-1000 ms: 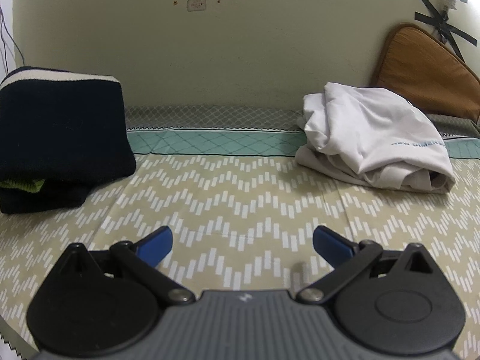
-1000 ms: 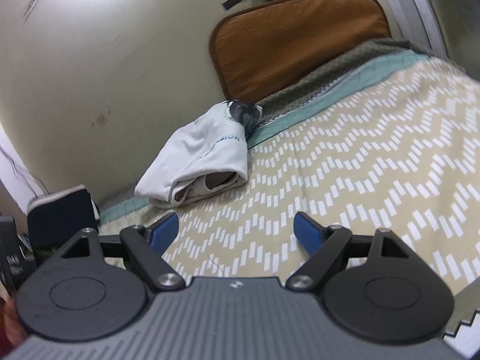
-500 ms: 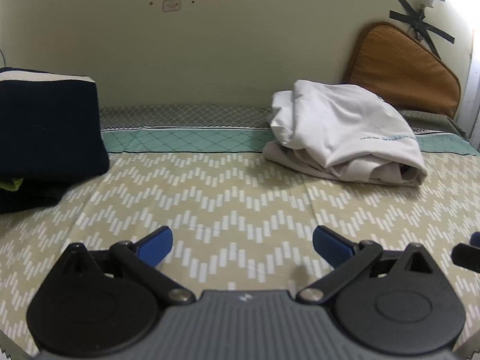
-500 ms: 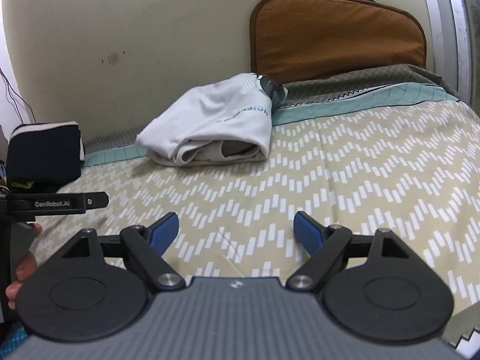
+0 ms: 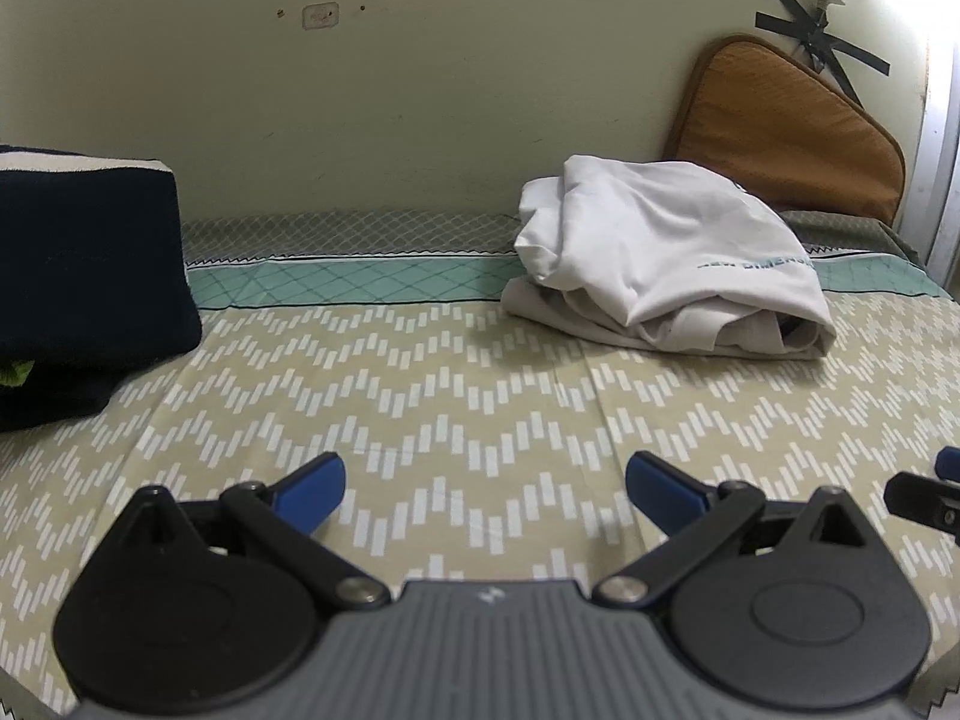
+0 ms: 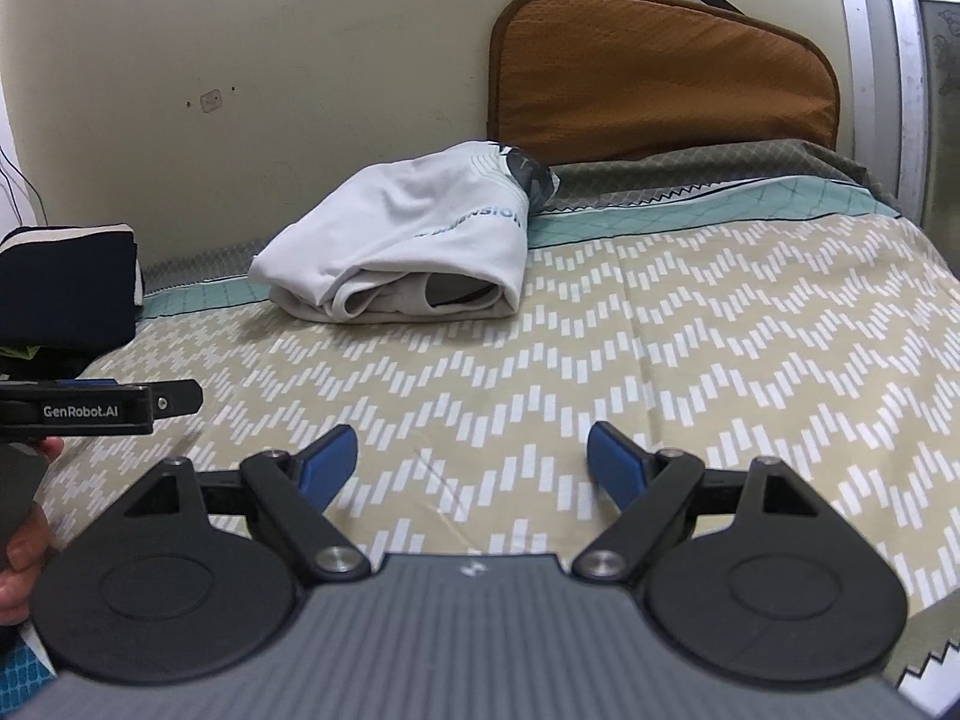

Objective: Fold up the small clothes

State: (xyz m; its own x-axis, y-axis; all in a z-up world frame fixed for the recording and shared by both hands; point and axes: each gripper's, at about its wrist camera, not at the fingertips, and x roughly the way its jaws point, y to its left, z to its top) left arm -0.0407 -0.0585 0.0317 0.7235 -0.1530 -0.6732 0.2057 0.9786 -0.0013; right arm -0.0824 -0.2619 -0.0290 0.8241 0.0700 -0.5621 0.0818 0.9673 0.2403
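Observation:
A loosely bundled white T-shirt (image 5: 666, 258) with teal lettering lies on the bed near the wall, also seen as the white T-shirt (image 6: 408, 246) in the right wrist view. My left gripper (image 5: 483, 486) hovers open over the patterned sheet, well short of the shirt, nothing between its blue fingertips. My right gripper (image 6: 474, 459) is open too and empty, likewise short of the shirt. The left gripper's side (image 6: 96, 408) shows at the left edge of the right wrist view, held by a hand (image 6: 21, 546).
A stack of dark folded clothes (image 5: 84, 276) sits at the left by the wall. An orange-brown cushion (image 6: 660, 72) leans on the wall behind the shirt. The chevron bed sheet (image 5: 480, 372) spreads between grippers and shirt. A metal frame (image 6: 882, 48) runs along the right.
Both cameras swung and levelled. The shirt sits more to the right in the left view than half a second ago; the right view came closer to it. Both grippers stayed open.

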